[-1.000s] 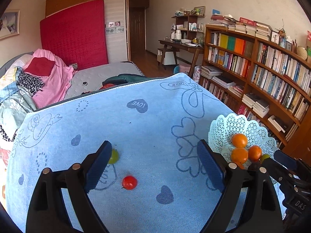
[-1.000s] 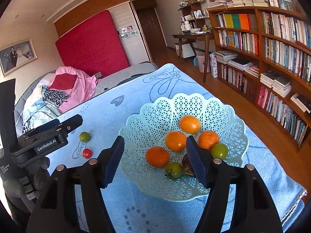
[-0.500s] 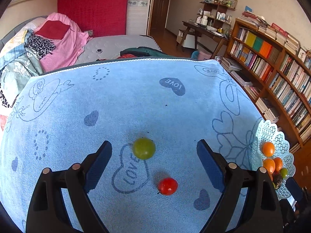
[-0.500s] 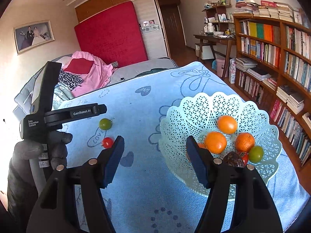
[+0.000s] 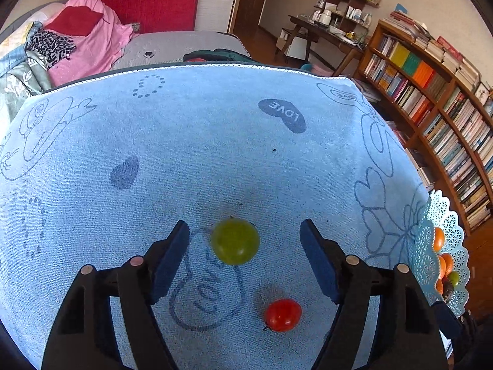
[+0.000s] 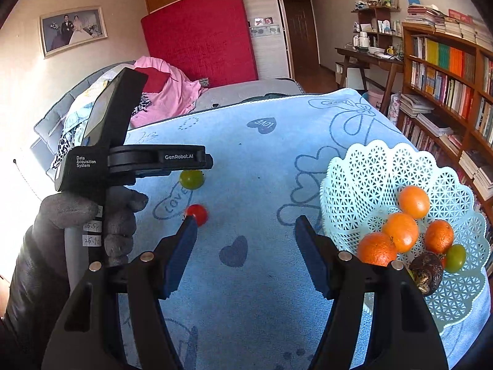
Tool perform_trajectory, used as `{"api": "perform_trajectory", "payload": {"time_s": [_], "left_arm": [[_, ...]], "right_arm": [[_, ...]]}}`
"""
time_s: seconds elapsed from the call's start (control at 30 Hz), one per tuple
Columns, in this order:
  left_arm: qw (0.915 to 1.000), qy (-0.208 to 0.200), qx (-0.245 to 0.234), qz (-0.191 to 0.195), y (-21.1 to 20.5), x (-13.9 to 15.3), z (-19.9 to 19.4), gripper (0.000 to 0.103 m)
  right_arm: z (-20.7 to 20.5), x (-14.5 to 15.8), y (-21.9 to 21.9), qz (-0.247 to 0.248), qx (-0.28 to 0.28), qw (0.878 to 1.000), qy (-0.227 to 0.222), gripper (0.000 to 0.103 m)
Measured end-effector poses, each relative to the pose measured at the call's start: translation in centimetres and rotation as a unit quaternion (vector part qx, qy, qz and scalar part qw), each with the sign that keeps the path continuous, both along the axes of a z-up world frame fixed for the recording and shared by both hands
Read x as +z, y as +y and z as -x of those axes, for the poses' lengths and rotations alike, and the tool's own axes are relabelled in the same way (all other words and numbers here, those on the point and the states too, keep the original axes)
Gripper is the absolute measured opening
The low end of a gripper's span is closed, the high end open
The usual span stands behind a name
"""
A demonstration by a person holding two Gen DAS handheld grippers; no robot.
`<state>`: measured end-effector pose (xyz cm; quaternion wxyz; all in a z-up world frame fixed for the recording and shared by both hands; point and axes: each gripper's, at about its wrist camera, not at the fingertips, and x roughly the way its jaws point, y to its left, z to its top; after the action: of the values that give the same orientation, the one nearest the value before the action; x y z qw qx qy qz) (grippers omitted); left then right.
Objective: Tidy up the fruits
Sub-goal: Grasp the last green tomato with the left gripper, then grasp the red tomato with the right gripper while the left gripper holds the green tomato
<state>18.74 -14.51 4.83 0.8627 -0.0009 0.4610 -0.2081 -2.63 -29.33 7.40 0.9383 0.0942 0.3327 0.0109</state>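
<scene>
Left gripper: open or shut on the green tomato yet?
Open. The left gripper has its jaws spread on either side of the green tomato, with blue towel showing in both gaps.

right gripper [image 6: 245, 231] agape over towel [image 6: 262, 293] | basket [image 6: 354, 185] right (oranges inside) | green tomato [image 6: 191, 179] under left gripper [image 6: 197, 166]

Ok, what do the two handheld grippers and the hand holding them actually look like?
Both the left gripper and the right gripper have black plastic arms, silver pivot bolts and dark blue pads. The left gripper's body reads "GenRobot.AI" and "Data Acquisition System" in white. A grey knit glove and dark sleeve cover the left hand.
</scene>
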Motion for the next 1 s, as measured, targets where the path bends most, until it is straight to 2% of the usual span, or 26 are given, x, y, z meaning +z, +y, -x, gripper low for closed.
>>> {"api": "perform_trajectory", "payload": {"time_s": [0.3, 0.47, 0.57, 0.73, 1.0], "left_arm": [[0.9999, 0.001, 0.003, -0.011, -0.1, -1.6, -0.7, 0.058], [0.9994, -0.018, 0.003, -0.031, -0.5, -2.1, -0.5, 0.043], [0.9993, -0.023, -0.006, -0.028, -0.5, -2.0, -0.3, 0.035], [0.9991, -0.031, -0.010, -0.028, -0.4, -1.6, 0.0, 0.035], [0.9974, -0.066, 0.020, -0.024, 1.1, 1.0, 0.3, 0.035]], "right_arm": [[-2.0, -1.2, 1.0, 0.011, 0.010, 1.000, 0.009, 0.068], [-2.6, -1.5, 1.5, 0.022, 0.017, 1.000, 0.007, 0.068], [-2.8, -1.7, 1.9, 0.039, 0.016, 0.999, 0.003, 0.069], [-3.1, -1.6, 2.1, 0.048, 0.015, 0.999, -0.008, 0.071], [-3.9, -1.7, 3.1, 0.055, 0.030, 0.998, -0.012, 0.071]]}}
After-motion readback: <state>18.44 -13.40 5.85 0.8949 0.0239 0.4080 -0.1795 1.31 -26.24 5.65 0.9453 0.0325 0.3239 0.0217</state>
